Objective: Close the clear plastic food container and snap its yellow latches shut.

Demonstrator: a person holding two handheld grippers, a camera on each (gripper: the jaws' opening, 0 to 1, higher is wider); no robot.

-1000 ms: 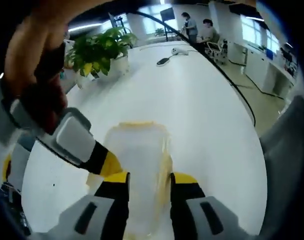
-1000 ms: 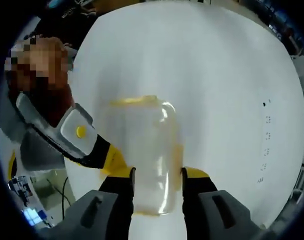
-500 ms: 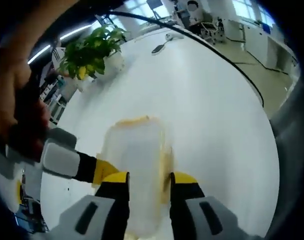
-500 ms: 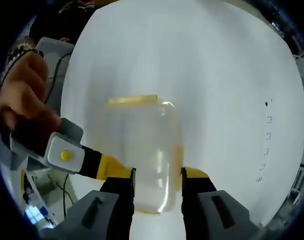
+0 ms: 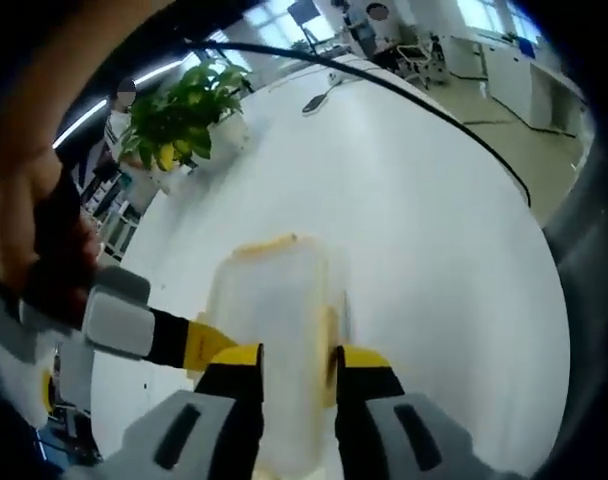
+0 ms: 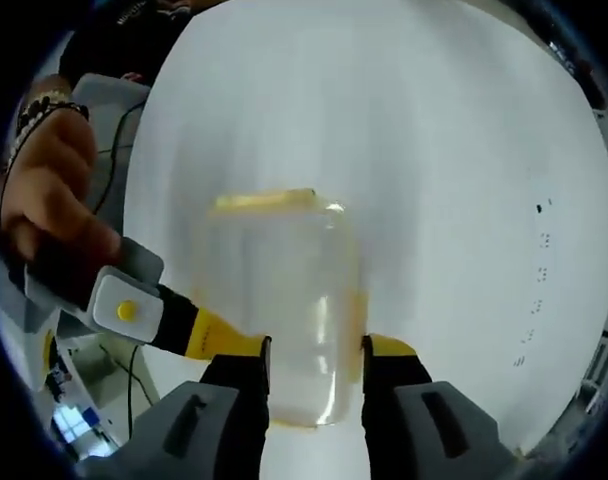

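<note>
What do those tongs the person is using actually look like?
Each tongs has two grey moulded arms ending in black jaws with yellow tips. The other one, seen from the side, has a pale grey block with a yellow round button.

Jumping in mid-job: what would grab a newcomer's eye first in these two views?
The clear plastic food container, yellow-trimmed, lies on the white table with both grippers' jaws closed around its near end. The other gripper reaches in from the left of each view, held by a hand. A potted plant stands at the far table edge.
</note>
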